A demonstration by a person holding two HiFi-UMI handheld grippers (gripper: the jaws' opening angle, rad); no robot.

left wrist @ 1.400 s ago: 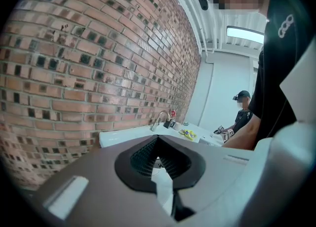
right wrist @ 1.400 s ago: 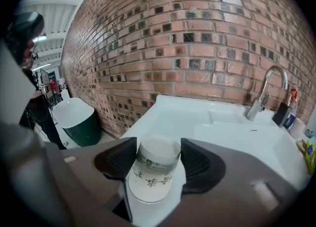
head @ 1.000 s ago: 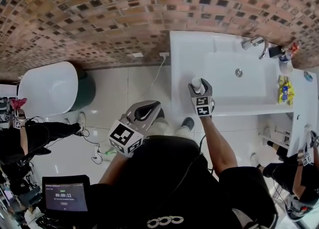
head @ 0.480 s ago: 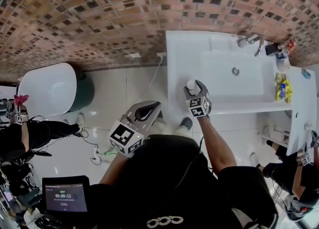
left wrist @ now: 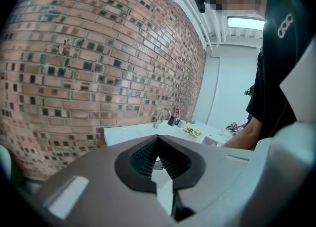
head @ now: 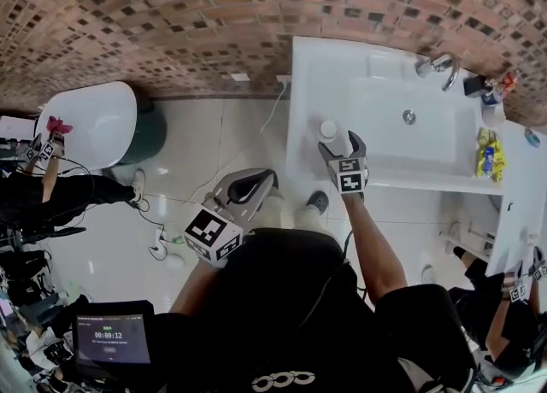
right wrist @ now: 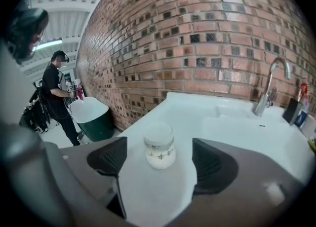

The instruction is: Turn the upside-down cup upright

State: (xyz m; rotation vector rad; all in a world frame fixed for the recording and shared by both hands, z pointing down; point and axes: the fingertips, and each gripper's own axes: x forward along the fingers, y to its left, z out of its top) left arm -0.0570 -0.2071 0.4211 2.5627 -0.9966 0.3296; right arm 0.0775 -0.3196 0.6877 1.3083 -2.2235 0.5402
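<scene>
Right gripper point(right wrist: 159, 157) just opened wide, clear of cup point(right wrist: 159, 143) between jaws, probably to release; left gripper point(left wrist: 157, 160) closed, idle.

Not much to read here tbh. The small dark screen point(head: 109, 338) in the bottom-left corner of the head view is showing a timer at 00:00:12. The tiny line under it is blurring out. The person's black shirt point(head: 282, 314) is showing white rounded letters near the bottom edge, looking like "occ". Similar letters are turning up in the left gripper view. The cup point(right wrist: 159, 146) is carrying a band of dark marks, too small to read.
</scene>
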